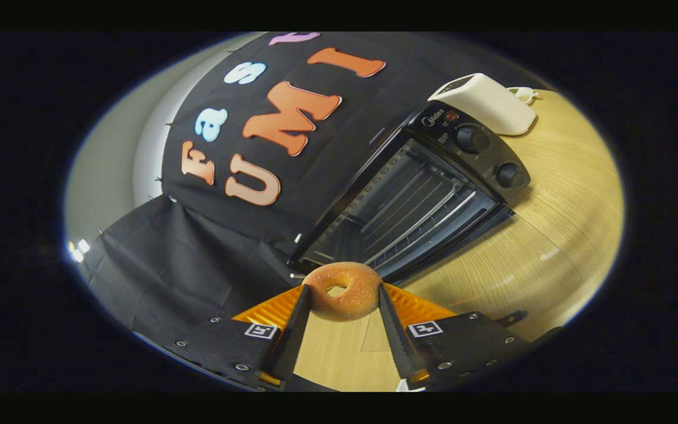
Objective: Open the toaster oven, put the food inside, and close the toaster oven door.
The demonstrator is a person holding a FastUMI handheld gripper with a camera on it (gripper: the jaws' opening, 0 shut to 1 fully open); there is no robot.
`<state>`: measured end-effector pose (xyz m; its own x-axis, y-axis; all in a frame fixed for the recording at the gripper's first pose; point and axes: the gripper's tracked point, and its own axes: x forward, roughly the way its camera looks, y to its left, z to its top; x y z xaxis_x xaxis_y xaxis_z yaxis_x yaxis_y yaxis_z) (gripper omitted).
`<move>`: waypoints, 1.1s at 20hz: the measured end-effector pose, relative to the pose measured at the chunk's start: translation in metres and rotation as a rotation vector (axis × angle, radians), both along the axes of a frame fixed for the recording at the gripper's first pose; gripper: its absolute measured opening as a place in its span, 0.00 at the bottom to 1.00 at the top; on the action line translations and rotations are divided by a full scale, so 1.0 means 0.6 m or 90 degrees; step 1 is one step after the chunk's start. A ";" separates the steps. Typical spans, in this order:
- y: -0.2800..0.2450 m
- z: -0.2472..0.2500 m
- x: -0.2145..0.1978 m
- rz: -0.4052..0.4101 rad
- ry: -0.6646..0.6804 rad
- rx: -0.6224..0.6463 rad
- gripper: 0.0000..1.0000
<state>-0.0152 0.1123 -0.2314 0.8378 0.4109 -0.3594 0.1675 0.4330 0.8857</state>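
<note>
A sugar-coated ring doughnut [359, 297] is held in the air between my two fingertips, with my gripper [344, 292] shut on its sides. Just beyond the doughnut stands the black toaster oven [433, 176] on the wooden table [557, 235]. The oven looks tilted in this view. Its door [462, 235] appears folded down and open, and the wire rack [415, 218] inside shows plainly. The oven's mouth is a short way ahead of the fingers, a little to the right of them.
Two round knobs [472, 139] [509, 175] sit on the oven's control panel at its right end. A white box-shaped appliance [486, 103] stands behind the oven. Black cloth hangs to the left of and behind the oven.
</note>
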 end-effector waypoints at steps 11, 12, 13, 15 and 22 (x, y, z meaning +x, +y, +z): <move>-0.059 -0.078 0.158 -0.119 0.032 -0.148 0.65; -0.058 -0.087 0.166 -0.119 0.034 -0.156 0.65; -0.058 -0.093 0.173 -0.121 0.036 -0.161 0.65; -0.062 -0.103 0.180 -0.131 0.037 -0.191 0.65; -0.086 -0.105 0.159 -0.085 0.034 -0.363 0.91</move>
<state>0.0802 0.0609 -0.2942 0.8438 0.0327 -0.5356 0.2909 0.8108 0.5079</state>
